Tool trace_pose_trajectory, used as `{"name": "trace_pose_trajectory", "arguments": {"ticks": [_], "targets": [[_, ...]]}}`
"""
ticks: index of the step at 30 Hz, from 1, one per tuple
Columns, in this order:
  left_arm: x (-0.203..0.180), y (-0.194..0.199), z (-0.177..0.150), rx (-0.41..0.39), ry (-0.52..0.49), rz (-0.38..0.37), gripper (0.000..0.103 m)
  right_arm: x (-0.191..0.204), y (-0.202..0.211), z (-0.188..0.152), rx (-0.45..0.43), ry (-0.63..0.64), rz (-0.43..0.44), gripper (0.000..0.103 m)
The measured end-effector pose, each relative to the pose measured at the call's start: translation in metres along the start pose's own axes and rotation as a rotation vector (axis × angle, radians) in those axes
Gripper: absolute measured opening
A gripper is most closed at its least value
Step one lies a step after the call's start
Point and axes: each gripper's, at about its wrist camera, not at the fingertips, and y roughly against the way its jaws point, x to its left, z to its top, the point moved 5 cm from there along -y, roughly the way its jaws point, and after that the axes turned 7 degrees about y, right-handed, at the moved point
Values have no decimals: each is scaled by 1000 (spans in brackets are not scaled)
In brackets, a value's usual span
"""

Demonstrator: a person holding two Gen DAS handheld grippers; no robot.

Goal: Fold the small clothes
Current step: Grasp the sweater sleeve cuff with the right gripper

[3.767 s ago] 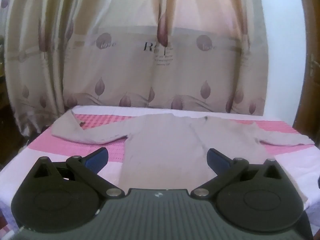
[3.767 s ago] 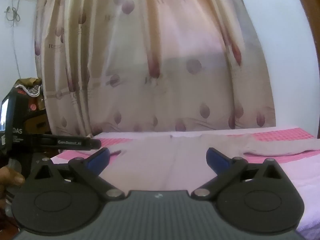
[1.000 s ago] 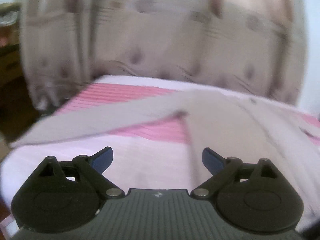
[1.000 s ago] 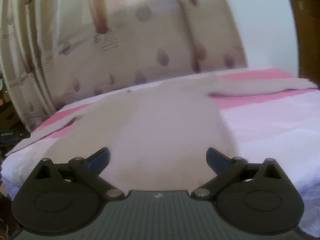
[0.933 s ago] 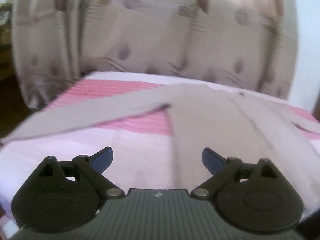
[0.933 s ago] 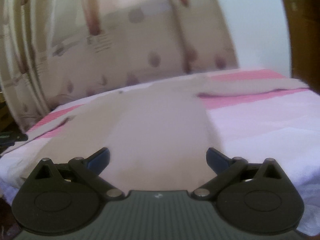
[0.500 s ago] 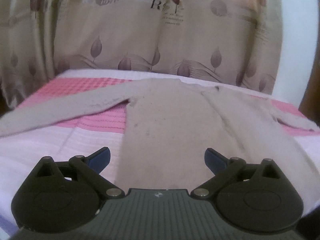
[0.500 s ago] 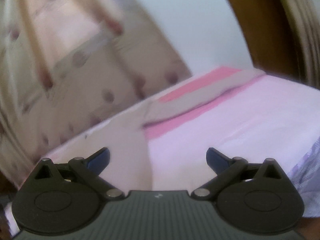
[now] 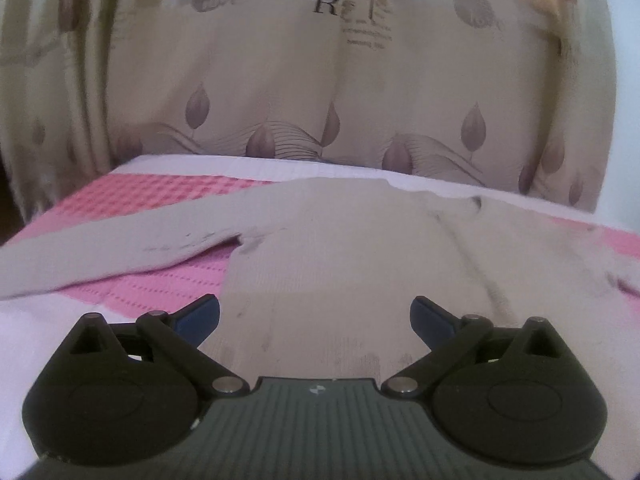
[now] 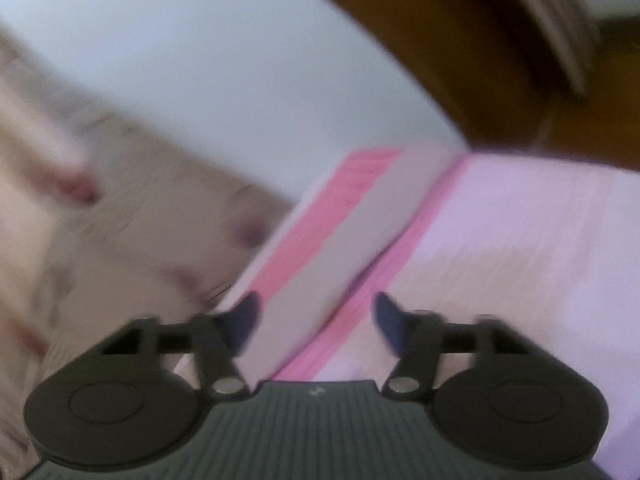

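A beige long-sleeved sweater (image 9: 352, 248) lies flat on the pink and white bedcover (image 9: 132, 196), sleeves spread to both sides. My left gripper (image 9: 315, 314) hangs wide open just above the sweater's lower body, nothing between its blue pads. The right wrist view is blurred and tilted. There the sweater's right sleeve (image 10: 340, 248) runs as a beige band straight between my right gripper's (image 10: 316, 318) fingers. That gripper's jaws are closing, with the sleeve between them and the pads apart from it.
A beige curtain (image 9: 320, 80) with leaf prints hangs behind the bed. In the right wrist view a white wall (image 10: 208, 64) and a brown wooden door frame (image 10: 460, 40) stand beyond the bed's far corner.
My left gripper moved in closer over the sweater's body. My right gripper swung right to the sleeve, rolled, and its jaws narrowed from wide open.
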Motion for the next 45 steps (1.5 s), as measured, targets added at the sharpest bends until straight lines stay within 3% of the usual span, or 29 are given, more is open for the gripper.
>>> {"name": "trace_pose_trajectory", "arguments": {"ticks": [8,14,24,26,28,29,36,45], "targets": [[4,-18,-6,82,45,-63,102,-47,-56,45,31,-113,-146,59],[20,-23,-7,111,168,-88,102,-69,-77,60,-23,-180,-123,58],[19,-21,-6,114,164,-92,103,-58,-100,66,-26,-49,-139,59],[18,-21,-6,115,159,-91,103,-55,-104,68,-12,-7,-169,46],[18,-22,-6,116,157,-89,103,-56,-107,68,12,26,-224,11],[18,-22,-6,116,159,-89,103,-60,-107,68,24,10,-233,7],[19,-22,-5,113,179,-99,103,-32,-80,75,-63,-66,-83,7],[28,-20,-4,91,264,-145,103,102,-62,75,-61,-3,199,7]]}}
